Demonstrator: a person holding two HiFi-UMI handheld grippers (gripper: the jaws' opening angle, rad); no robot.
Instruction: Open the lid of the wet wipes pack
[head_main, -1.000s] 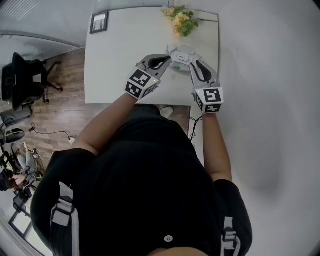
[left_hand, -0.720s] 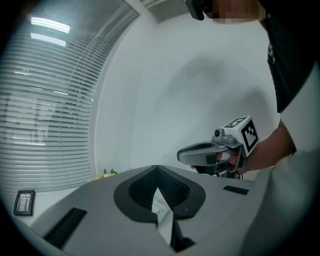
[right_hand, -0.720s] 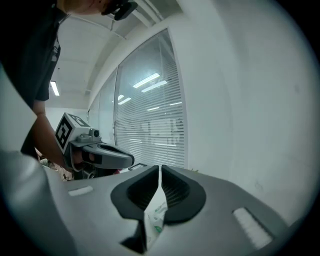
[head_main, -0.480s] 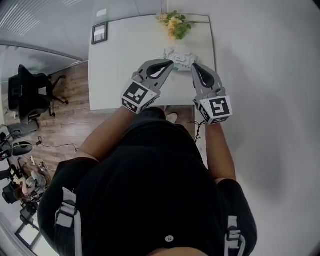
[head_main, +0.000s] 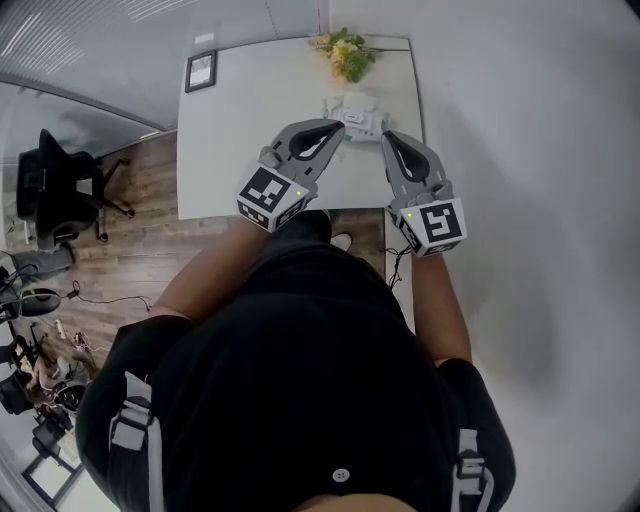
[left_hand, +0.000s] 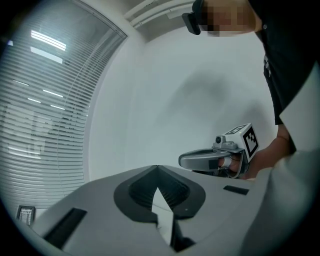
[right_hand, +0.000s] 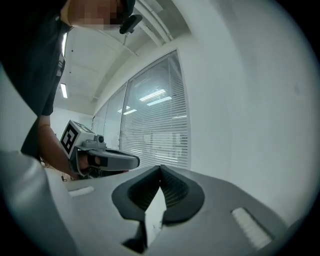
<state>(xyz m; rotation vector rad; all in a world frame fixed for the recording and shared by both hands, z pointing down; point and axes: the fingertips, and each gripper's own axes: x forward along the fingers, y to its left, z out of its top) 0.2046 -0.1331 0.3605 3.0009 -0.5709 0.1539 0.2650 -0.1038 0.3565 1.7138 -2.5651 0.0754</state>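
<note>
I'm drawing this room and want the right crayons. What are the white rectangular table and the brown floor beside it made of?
The white rectangular table looks like smooth laminate or painted board. It is flat, matte and evenly coloured with no grain, and I can't tell which of the two it is. The brown floor looks like wood planks or wood-look laminate, because it has long strips with streaky grain.

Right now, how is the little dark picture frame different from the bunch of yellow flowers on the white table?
The small dark picture frame is a straight-edged rectangle; the bunch of yellow flowers with green leaves is ragged and bushy. The frame is dark and dull, the flowers bright. The frame sits near the far left corner, the flowers further right along the far edge. Both rest at the far end of the white table.
</note>
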